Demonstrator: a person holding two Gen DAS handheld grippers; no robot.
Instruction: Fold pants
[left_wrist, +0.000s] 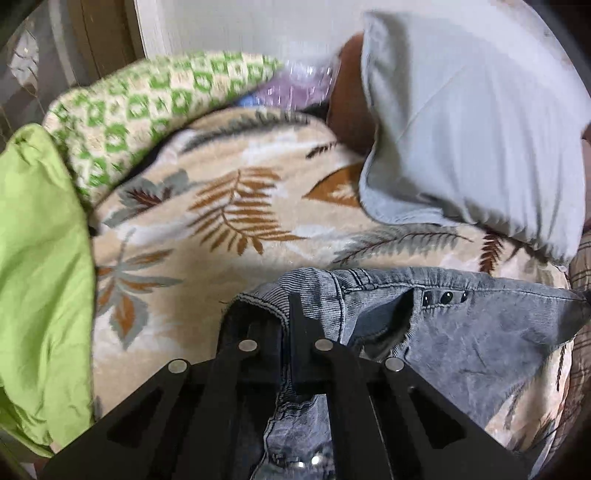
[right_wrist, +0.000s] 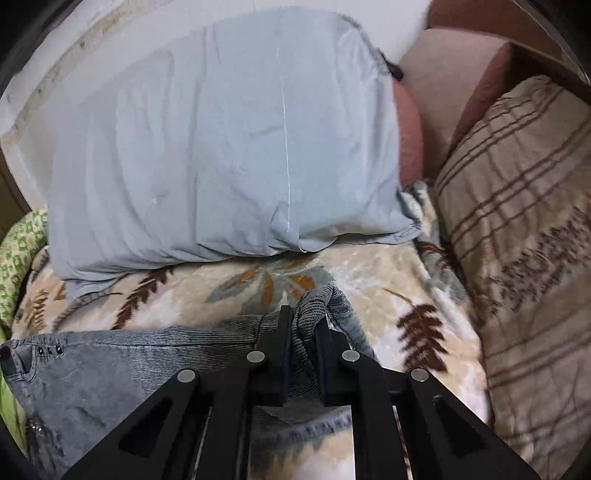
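Grey washed denim pants lie on a beige leaf-print blanket, waistband toward the pillow. My left gripper is shut on the left end of the waistband, with cloth bunched between its black fingers. In the right wrist view the pants stretch to the left, and my right gripper is shut on the right end of the waistband. The blanket shows beyond it. The pant legs are out of view below both grippers.
A light blue pillow leans against the wall behind the pants, also in the left wrist view. A green patterned quilt and bright green cloth lie left. A striped beige blanket lies right.
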